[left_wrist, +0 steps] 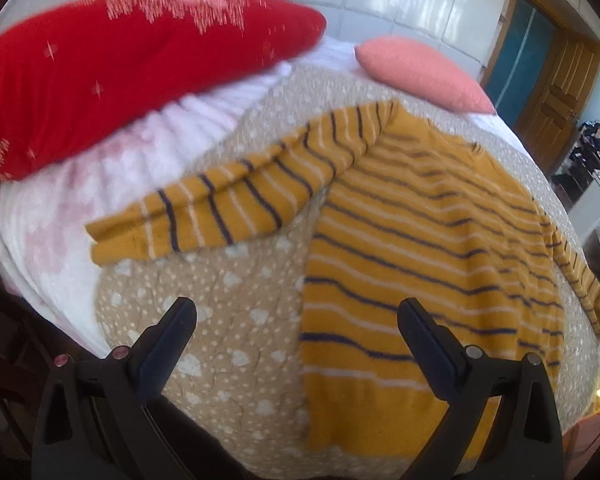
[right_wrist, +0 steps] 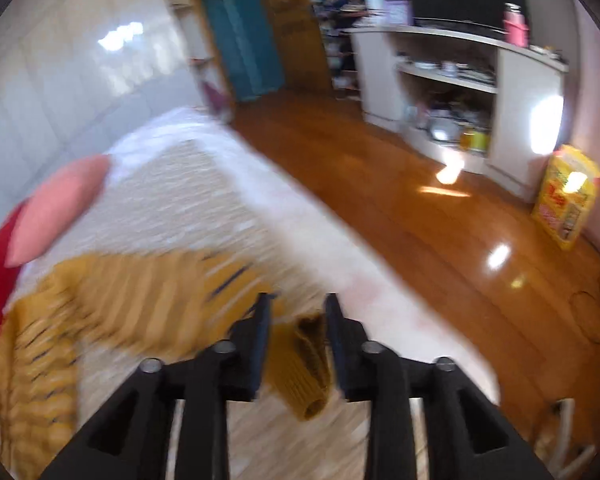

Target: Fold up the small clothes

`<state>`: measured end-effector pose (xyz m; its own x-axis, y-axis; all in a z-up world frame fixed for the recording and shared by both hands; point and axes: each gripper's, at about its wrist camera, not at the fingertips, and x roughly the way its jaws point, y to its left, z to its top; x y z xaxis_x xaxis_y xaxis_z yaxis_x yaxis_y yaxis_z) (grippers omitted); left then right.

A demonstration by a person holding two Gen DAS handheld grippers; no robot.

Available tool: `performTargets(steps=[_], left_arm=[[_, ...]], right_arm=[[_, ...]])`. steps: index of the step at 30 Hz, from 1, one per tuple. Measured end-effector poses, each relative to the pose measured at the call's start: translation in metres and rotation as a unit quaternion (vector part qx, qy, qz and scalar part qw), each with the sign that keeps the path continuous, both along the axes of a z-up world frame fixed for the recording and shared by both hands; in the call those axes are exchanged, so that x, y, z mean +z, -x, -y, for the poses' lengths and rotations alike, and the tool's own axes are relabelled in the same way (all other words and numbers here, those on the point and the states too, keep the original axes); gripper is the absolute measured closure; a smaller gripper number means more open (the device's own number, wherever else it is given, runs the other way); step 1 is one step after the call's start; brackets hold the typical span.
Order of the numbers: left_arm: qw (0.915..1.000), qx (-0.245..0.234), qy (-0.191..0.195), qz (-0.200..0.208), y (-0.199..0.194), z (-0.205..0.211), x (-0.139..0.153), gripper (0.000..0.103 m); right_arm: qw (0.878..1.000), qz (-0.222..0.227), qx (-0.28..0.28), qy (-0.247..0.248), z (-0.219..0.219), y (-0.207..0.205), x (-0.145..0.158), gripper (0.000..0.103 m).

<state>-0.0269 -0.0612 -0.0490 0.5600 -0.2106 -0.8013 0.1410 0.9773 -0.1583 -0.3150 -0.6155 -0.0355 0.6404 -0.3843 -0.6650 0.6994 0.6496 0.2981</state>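
Observation:
A mustard-yellow sweater [left_wrist: 432, 248] with dark and white stripes lies flat on the beige dotted bedspread [left_wrist: 236, 328]. Its left sleeve [left_wrist: 220, 204] stretches out to the left. My left gripper [left_wrist: 296, 312] is open and empty, hovering over the sweater's lower left edge. In the blurred right wrist view the sweater [right_wrist: 112, 300] lies to the left. The ribbed cuff of its right sleeve [right_wrist: 304, 364] sits between the fingers of my right gripper [right_wrist: 296, 304], which stand partly open around it without pinching it.
A red pillow [left_wrist: 112, 76] and a pink pillow [left_wrist: 420, 72] lie at the head of the bed. The bed edge drops to a wooden floor [right_wrist: 420, 208] on the right. A white shelf unit [right_wrist: 460, 92] and a yellow box [right_wrist: 566, 196] stand beyond.

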Motion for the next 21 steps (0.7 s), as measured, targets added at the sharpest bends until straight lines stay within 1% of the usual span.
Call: performTargets(steps=[1,2,4,5,7,8,10,11,12,13,14,15,17,18,20,21], left_arm=[[0.9998,-0.009,0.009,-0.013,-0.003,-0.002,-0.007,0.003],[0.9992,-0.020,0.023,-0.028,-0.006,-0.004,-0.014,0.003],[0.9958,-0.048,0.053,-0.057,-0.010,-0.002,-0.027,0.003],[0.9939,-0.063,0.063,-0.066,-0.012,0.001,-0.033,0.003],[0.9942,-0.079,0.052,-0.051,-0.008,0.010,-0.033,0.002],[0.9925,-0.095,0.059,-0.049,-0.008,0.016,-0.033,0.002],[0.9876,-0.120,0.087,-0.052,-0.003,0.025,-0.030,0.002],[0.9857,-0.131,0.093,-0.053,0.000,0.033,-0.029,0.008],[0.9871,-0.133,0.071,-0.052,0.002,0.041,-0.029,0.034],[0.9903,-0.127,0.030,-0.048,0.003,0.049,-0.031,0.057],[0.9924,-0.115,-0.015,-0.041,0.004,0.054,-0.032,0.087],[0.9930,-0.110,-0.009,-0.041,0.005,0.052,-0.030,0.089],[0.9933,-0.102,0.024,-0.050,0.009,0.038,-0.022,0.094],[0.9933,-0.100,0.033,-0.049,0.014,0.030,-0.016,0.095],[0.9941,-0.091,0.042,-0.042,0.028,0.010,-0.007,0.095],[0.9945,-0.083,0.045,-0.044,0.032,0.002,-0.007,0.095]], right_arm=[[0.999,0.015,0.042,-0.018,-0.020,-0.001,-0.003,0.055],[0.993,0.029,0.103,-0.052,-0.049,-0.007,-0.012,0.054],[0.976,0.035,0.184,-0.108,-0.095,-0.021,-0.032,0.054],[0.967,0.028,0.222,-0.125,-0.123,-0.030,-0.042,0.054],[0.956,0.015,0.266,-0.124,-0.159,-0.045,-0.053,0.054],[0.950,0.006,0.288,-0.122,-0.181,-0.056,-0.058,0.054],[0.940,-0.001,0.314,-0.135,-0.211,-0.073,-0.067,0.054],[0.937,-0.007,0.321,-0.135,-0.211,-0.076,-0.070,0.054],[0.942,-0.026,0.318,-0.100,-0.226,-0.087,-0.071,0.054],[0.946,-0.037,0.314,-0.076,-0.232,-0.099,-0.071,0.057],[0.945,-0.039,0.317,-0.068,-0.234,-0.107,-0.073,0.075],[0.944,-0.039,0.319,-0.076,-0.234,-0.112,-0.076,0.092],[0.943,-0.032,0.313,-0.109,-0.225,-0.111,-0.072,0.093],[0.939,-0.023,0.323,-0.116,-0.226,-0.099,-0.064,0.094],[0.936,-0.018,0.337,-0.099,-0.231,-0.074,-0.050,0.094],[0.936,-0.020,0.337,-0.094,-0.234,-0.072,-0.048,0.095]])
